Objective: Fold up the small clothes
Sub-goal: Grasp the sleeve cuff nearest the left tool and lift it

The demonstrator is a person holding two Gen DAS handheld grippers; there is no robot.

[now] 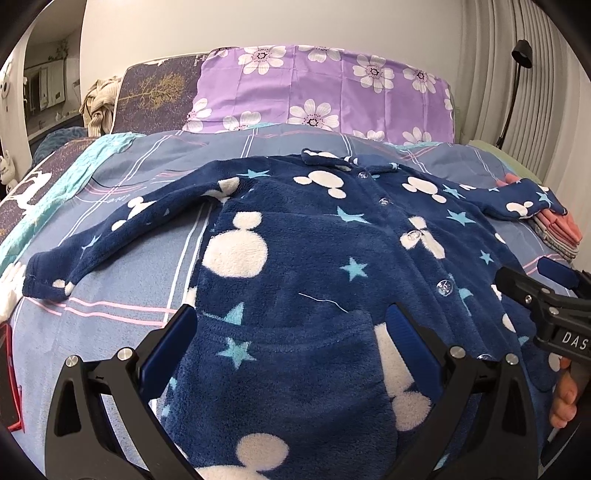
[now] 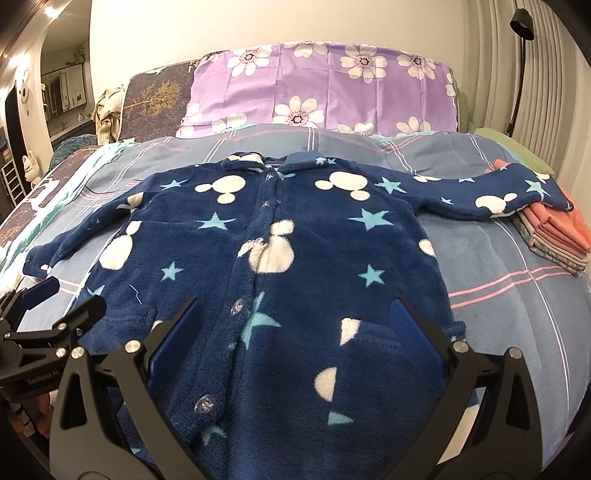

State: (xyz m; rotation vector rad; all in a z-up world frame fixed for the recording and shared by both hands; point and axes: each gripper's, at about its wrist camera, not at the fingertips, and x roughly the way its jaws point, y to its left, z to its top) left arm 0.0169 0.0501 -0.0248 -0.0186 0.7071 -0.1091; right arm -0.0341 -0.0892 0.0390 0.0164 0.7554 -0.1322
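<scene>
A navy fleece child's jacket [image 1: 295, 258] with white mouse heads, teal stars and clear buttons lies flat, front up, on the bed, both sleeves spread out; it also shows in the right wrist view [image 2: 288, 251]. My left gripper [image 1: 291, 325] is open, hovering over the jacket's lower left part. My right gripper [image 2: 299, 321] is open over the lower middle and right part, and shows at the right edge of the left wrist view [image 1: 535, 280]. The left gripper shows at the left edge of the right wrist view [image 2: 62, 299]. Neither holds anything.
The bed has a blue checked sheet [image 2: 498, 258]. A stack of folded pink and grey clothes [image 2: 554, 236] lies at the right, under the jacket's right cuff. A purple flowered pillow [image 2: 325, 88] and a dark pillow [image 2: 155, 103] stand at the head. A black lamp [image 2: 521, 22] stands far right.
</scene>
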